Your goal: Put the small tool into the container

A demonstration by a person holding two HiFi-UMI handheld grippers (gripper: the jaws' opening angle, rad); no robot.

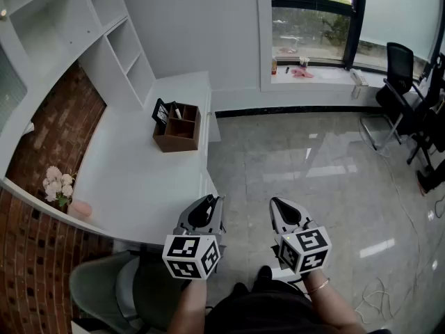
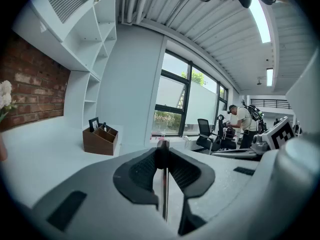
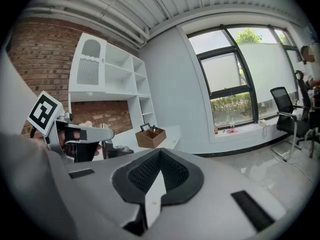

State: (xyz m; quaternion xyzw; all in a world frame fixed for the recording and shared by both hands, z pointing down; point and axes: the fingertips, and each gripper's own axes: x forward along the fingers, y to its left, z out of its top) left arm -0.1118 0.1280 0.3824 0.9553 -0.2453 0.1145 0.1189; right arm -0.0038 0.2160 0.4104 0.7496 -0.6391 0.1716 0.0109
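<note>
The container, a brown wooden desk organiser [image 1: 178,132] with compartments, stands at the far end of the white desk [image 1: 139,179]; it also shows in the left gripper view [image 2: 100,140] and the right gripper view [image 3: 151,137]. My left gripper [image 1: 211,200] hangs over the desk's near corner, well short of the organiser. Its pads are closed on a small thin dark tool [image 2: 162,156], of which only a narrow edge shows at the tips [image 2: 163,146]. My right gripper [image 1: 276,202] is over the floor beside it, shut [image 3: 159,154], with nothing between its pads.
White wall shelves [image 1: 104,33] and a brick wall run along the desk's left. A flower bunch [image 1: 58,185] and a pink cup [image 1: 80,209] sit at the desk's near left. A grey seat [image 1: 104,284] is below the desk edge. Black office chairs [image 1: 400,68] stand by the window.
</note>
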